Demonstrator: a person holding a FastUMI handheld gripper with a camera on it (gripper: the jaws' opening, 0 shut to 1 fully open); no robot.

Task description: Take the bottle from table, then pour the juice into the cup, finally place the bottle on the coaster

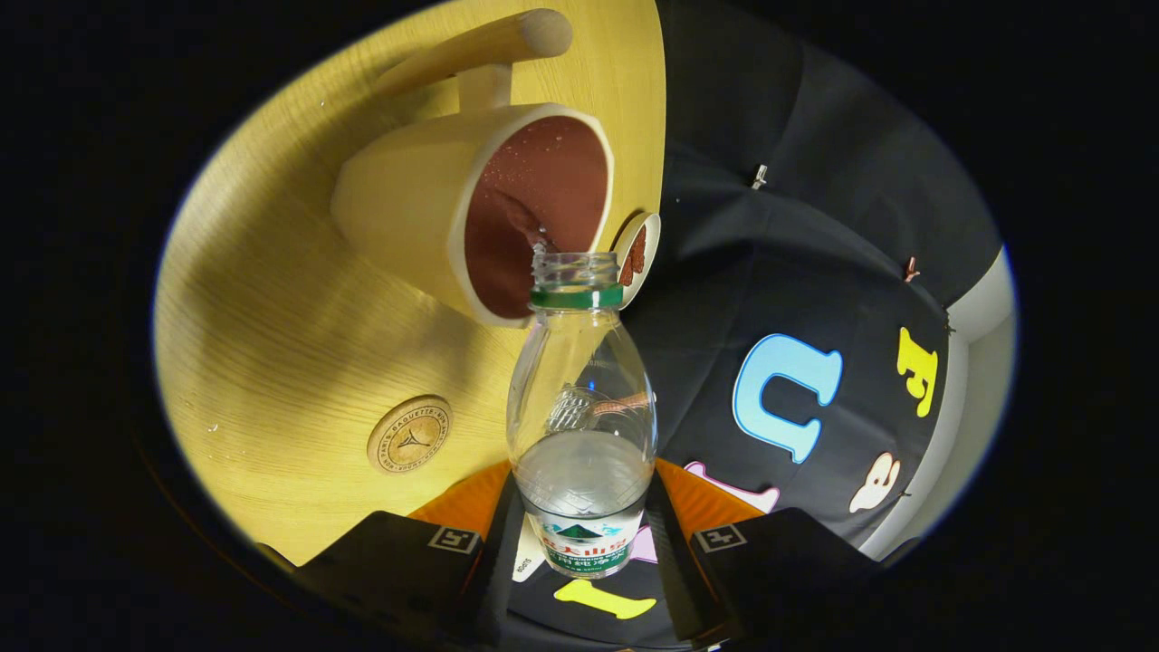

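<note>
Clear bottle (581, 412) with a green neck ring and green-and-white label; cream mug (426, 195) (reddish-brown inside); pale wood-grain table (272, 344); round tan coaster (409, 435); black gripper (584, 543) fingers, orange behind.

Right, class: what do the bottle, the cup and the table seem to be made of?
Bottle, gripped by the tongs: clear, glossy plastic, probably; you see through it to the liquid.
Cup: likely glazed ceramic, cream outside, brown inside, smooth with droplets.
Table: wood or wood veneer, pale with fine grain lines.

I see a pale yellow wood-grain surface (272, 344). On it: cream cup (407, 204), round wooden coaster (409, 435), butterfly-printed disc (636, 258) at its edge.
</note>
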